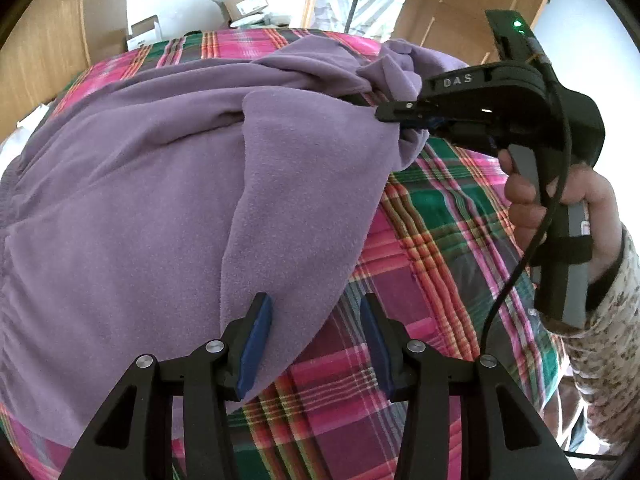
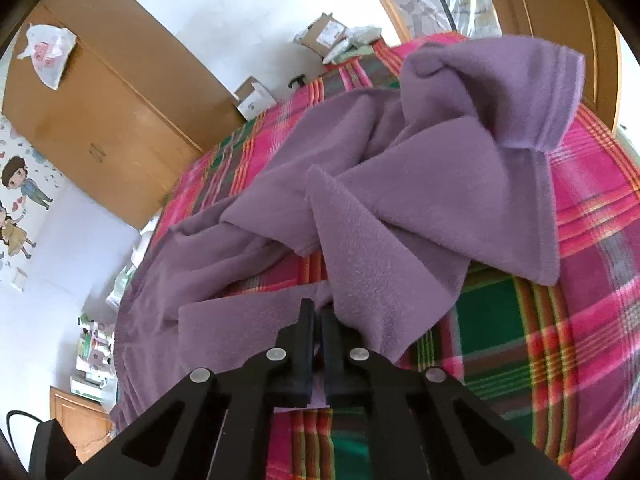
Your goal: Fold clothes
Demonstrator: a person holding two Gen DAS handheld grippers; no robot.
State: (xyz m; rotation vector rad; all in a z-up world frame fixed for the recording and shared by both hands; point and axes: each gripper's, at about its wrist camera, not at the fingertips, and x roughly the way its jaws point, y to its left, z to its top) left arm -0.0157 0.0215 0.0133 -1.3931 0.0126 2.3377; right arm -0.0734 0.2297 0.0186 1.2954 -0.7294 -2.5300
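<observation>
A purple fleece [image 1: 132,200] lies rumpled across a plaid bed [image 1: 432,240], its bulk to the left and far side. The right claw [image 2: 318,312] is clamped on a fold of it and lifts that bunch off the bed. The left claw [image 1: 316,336] stands wide and empty, its left pad [image 1: 256,344] just over the near hem. Likely risks: the thick pinched fold could slip free, or the twisted sleeve [image 2: 532,92] could drag and set the crease crooked

Bare plaid bedspread [image 1: 440,240] open right of the purple garment [image 1: 140,200]; wardrobe [image 2: 100,120] and cardboard boxes [image 2: 320,36] crowding the bed's far side.
</observation>
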